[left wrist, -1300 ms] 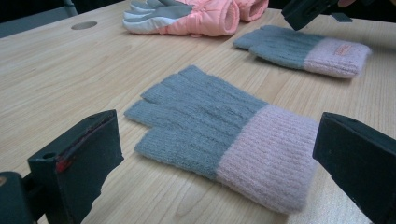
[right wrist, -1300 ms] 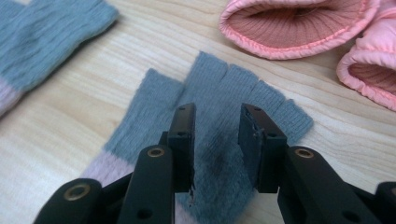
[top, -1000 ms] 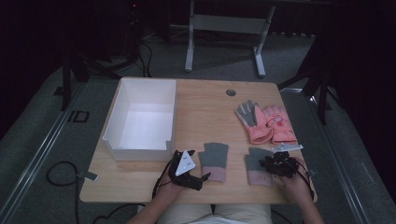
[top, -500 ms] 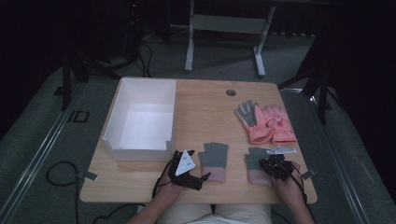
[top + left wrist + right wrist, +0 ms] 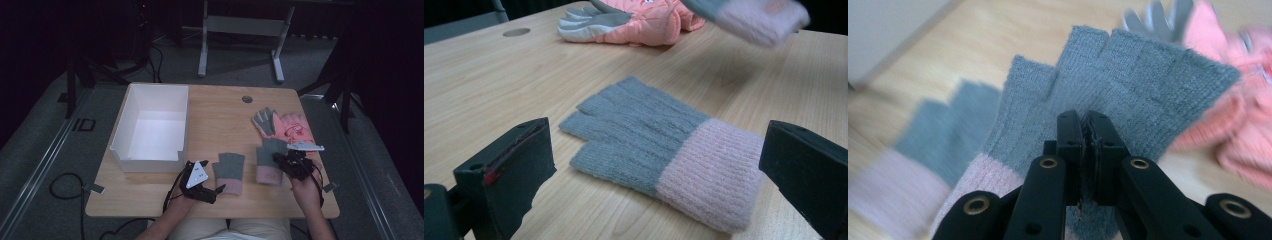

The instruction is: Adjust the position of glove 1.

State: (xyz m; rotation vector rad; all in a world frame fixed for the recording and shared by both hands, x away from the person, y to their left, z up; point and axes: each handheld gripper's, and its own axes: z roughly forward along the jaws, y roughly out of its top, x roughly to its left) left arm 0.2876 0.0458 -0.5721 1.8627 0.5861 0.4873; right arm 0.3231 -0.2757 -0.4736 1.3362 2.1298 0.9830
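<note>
Two grey knit fingerless gloves with pink cuffs are in play. One glove [image 5: 230, 171] [image 5: 659, 150] lies flat on the wooden table [image 5: 220, 115], between the wide-apart jaws of my left gripper [image 5: 212, 192] [image 5: 656, 130], which stands open and touches nothing. My right gripper [image 5: 281, 161] [image 5: 1087, 120] is shut on the second glove [image 5: 267, 162] [image 5: 1148, 85], pinching its knit near the cuff and holding it raised off the table. In the left gripper view that lifted glove's pink cuff [image 5: 756, 17] hangs blurred at the top right.
A pair of thick pink and grey winter gloves [image 5: 287, 125] [image 5: 639, 20] [image 5: 1248, 125] lies behind the right hand, with a white label [image 5: 306, 146]. A white open box [image 5: 120, 145] stands at the table's left. A cable hole [image 5: 247, 99] sits near the far edge.
My right gripper has closed on the right-hand grey glove and lifted it up and away from the table. The left gripper and its glove have stayed put.
</note>
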